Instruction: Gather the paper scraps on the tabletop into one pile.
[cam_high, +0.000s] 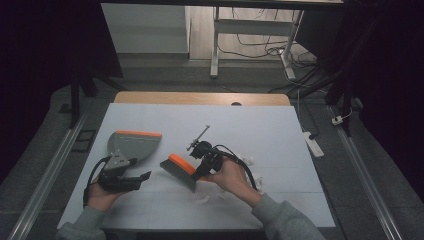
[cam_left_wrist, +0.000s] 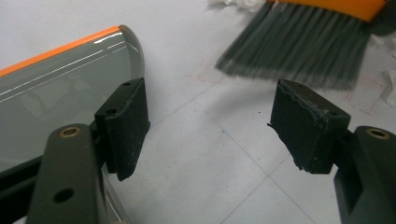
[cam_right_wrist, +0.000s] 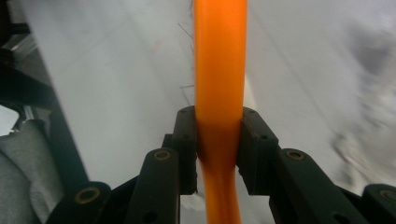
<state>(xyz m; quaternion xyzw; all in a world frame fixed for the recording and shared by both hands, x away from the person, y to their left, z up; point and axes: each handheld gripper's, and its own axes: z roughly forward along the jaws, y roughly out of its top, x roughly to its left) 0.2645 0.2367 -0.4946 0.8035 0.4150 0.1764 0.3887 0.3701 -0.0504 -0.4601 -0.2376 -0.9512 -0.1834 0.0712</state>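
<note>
A grey dustpan with an orange front lip lies flat on the white table, left of centre. Just below it a hand holds my left gripper, open and pointing right. In the left gripper view the jaws stand wide apart over bare table, with the dustpan beside the left jaw. My right gripper is shut on the orange handle of a small brush, whose grey bristles touch the table. The right gripper view shows both pads pressed on the handle.
Torn white paper scraps lie right of the brush, and another scrap sits nearer the front edge. The white table has a wooden strip along its far edge. Cables and desk legs stand on the floor beyond.
</note>
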